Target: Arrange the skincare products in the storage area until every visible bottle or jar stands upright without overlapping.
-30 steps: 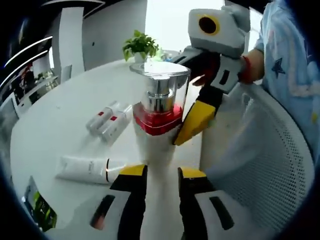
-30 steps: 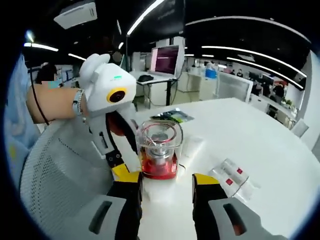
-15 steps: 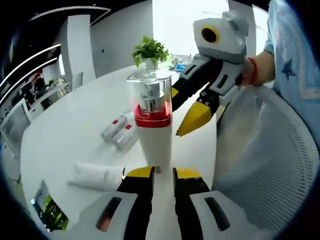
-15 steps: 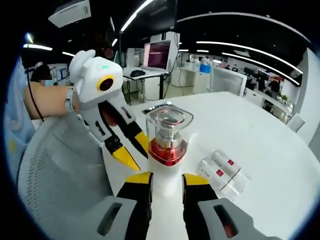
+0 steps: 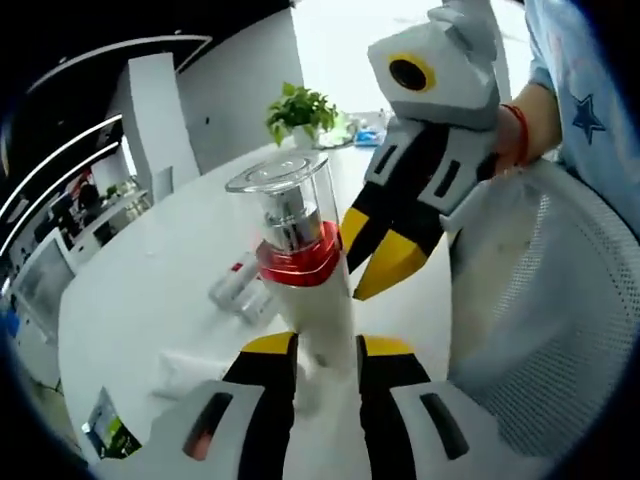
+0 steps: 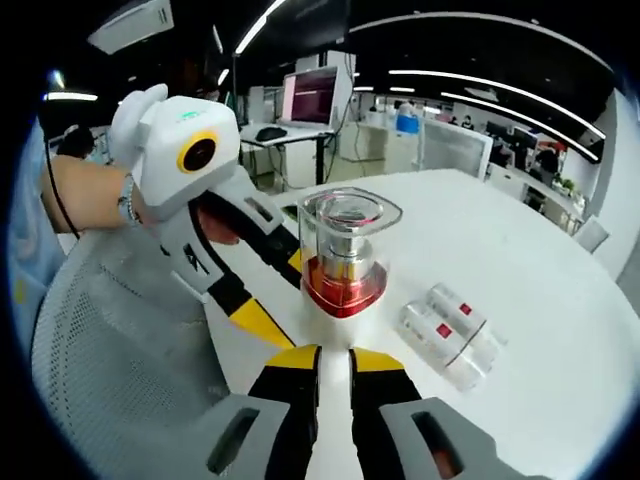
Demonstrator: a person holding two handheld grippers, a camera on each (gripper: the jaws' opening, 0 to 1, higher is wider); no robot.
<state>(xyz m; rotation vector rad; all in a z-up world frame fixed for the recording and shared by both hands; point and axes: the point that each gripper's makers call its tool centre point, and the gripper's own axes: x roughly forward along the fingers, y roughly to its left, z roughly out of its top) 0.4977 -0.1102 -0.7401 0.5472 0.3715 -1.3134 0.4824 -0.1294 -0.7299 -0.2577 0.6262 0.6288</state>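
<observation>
We see the left gripper (image 5: 325,350) clenched on the white red-collared clear-capped pump bottle (image 5: 300,270) at frame centre; the right gripper (image 6: 335,365) is nearly closed, empty, below it.

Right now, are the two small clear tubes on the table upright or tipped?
Tipped. The two small clear tubes lie flat, side by side, on the white table.

Bright, even light — window glare whitens the left gripper view's top (ceiling strips in the right) — edges bow.
</observation>
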